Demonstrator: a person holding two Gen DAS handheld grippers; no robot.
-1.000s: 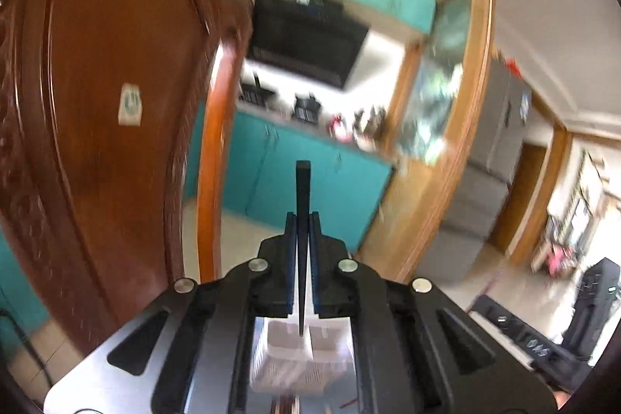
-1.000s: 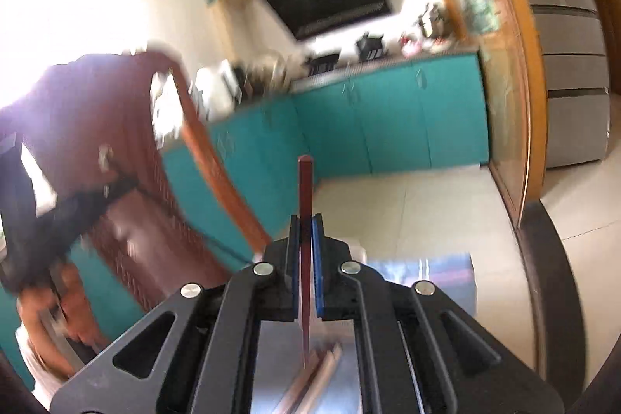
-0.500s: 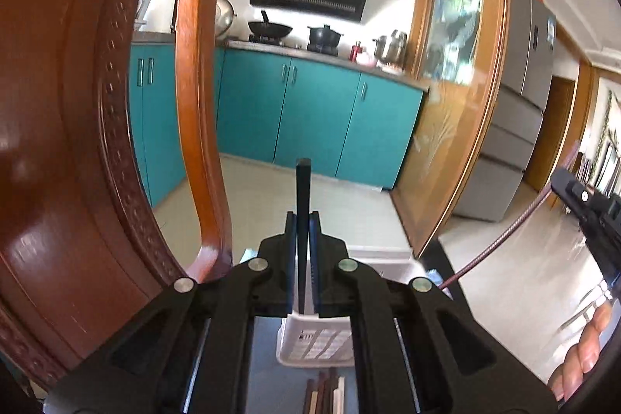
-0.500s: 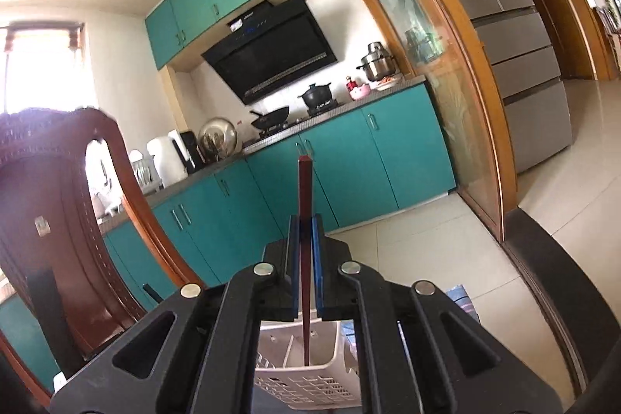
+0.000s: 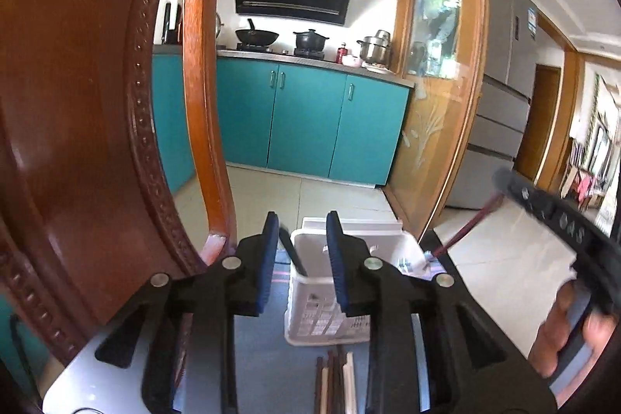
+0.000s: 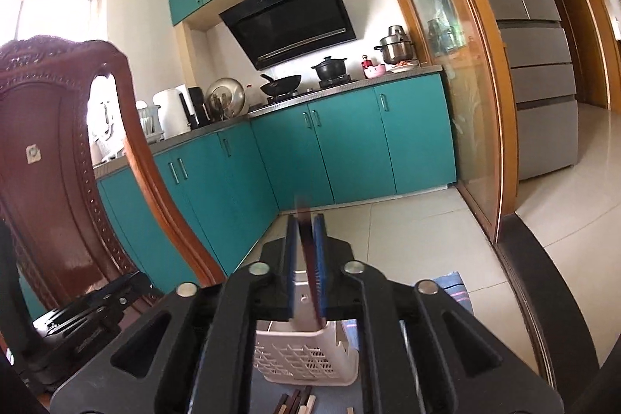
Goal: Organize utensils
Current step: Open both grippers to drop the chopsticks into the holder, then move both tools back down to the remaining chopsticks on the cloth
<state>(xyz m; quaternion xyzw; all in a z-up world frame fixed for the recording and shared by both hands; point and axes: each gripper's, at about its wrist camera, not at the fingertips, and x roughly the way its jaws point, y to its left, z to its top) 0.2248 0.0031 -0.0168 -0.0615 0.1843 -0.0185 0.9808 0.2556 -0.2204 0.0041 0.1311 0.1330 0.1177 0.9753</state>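
Note:
In the left wrist view my left gripper hangs over a white slotted basket, its jaws opening. A black chopstick leans loose between the blue pads, its lower end inside the basket. My right gripper comes in from the right with a dark red chopstick slanting down to the basket's right rim. In the right wrist view my right gripper also has its jaws opening. The dark red chopstick is blurred and free of the pads, over the basket. My left gripper shows at lower left.
Several loose chopsticks lie on the blue table cover in front of the basket, seen too in the right wrist view as chopsticks. A carved wooden chair back rises close on the left. A person's hand holds the right gripper.
Both grippers sank toward the basket and their jaws parted. The black chopstick, upright in the left jaws before, now leans loose into the basket. The red one slips down between the right jaws.

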